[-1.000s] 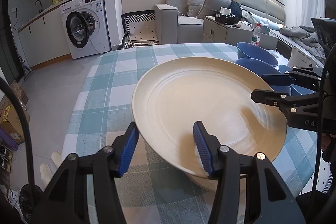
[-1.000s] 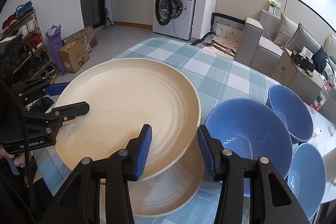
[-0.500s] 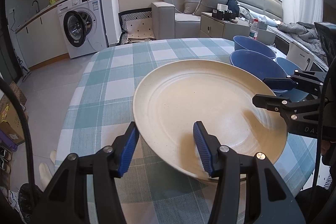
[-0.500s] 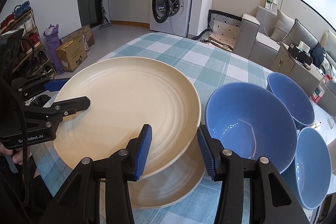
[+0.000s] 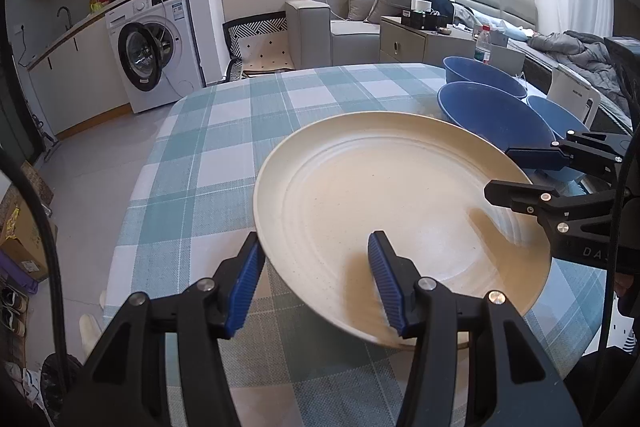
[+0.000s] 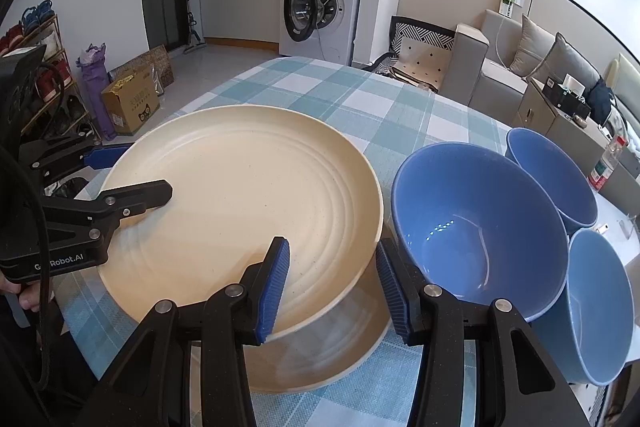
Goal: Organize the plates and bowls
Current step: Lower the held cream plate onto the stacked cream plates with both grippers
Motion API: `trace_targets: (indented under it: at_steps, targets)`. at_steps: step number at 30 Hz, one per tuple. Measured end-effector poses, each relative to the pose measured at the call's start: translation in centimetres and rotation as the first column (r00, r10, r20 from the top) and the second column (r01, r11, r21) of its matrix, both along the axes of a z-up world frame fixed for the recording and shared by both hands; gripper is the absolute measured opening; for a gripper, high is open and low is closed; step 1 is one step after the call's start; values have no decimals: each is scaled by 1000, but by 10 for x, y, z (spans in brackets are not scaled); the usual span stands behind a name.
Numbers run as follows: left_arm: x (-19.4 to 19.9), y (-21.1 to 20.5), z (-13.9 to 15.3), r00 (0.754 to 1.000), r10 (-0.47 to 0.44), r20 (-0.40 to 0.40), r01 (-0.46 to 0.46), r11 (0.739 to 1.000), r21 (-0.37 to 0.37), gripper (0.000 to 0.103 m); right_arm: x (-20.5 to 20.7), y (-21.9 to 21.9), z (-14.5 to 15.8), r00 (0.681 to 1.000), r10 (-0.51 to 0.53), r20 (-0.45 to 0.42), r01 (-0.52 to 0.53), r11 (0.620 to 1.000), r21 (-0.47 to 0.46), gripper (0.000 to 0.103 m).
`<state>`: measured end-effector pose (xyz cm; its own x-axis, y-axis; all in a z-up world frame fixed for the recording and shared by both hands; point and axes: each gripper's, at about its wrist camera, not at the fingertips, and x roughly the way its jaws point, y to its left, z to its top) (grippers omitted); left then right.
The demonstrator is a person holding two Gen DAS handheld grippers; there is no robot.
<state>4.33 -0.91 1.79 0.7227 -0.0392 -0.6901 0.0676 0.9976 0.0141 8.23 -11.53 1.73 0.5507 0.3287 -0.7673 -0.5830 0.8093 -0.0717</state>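
A large cream plate [image 5: 380, 195] [image 6: 248, 187] hangs slightly tilted just above a second cream plate [image 6: 328, 359] that lies on the checked tablecloth. My left gripper [image 5: 316, 247] is shut on its near-left rim, one pad under the edge and one on the inner face. On the opposite rim my right gripper [image 6: 332, 251] is shut the same way. Each gripper shows in the other's view, the left gripper [image 6: 140, 171] and the right gripper [image 5: 502, 171]. Three blue bowls [image 6: 472, 227] [image 6: 556, 175] [image 6: 596, 299] stand right beside the plates.
The round table [image 5: 224, 131] has a blue-and-white checked cloth, and its edge drops to a tiled floor at the left. The nearest blue bowl almost touches the held plate's rim. A washing machine [image 5: 156, 47], a sofa and a cardboard box [image 6: 128, 103] stand beyond.
Both grippers have brought the cream plate a little lower, closer to the plate beneath it. The grips have not changed.
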Motion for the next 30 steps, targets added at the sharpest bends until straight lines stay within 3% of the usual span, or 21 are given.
trace_targets:
  at_steps: [30]
  targets:
    - [7,-14,-21,997,-52,-56,54,998,32,52,-3,-14,-26,1000,-30,-3,30,999,-35,47]
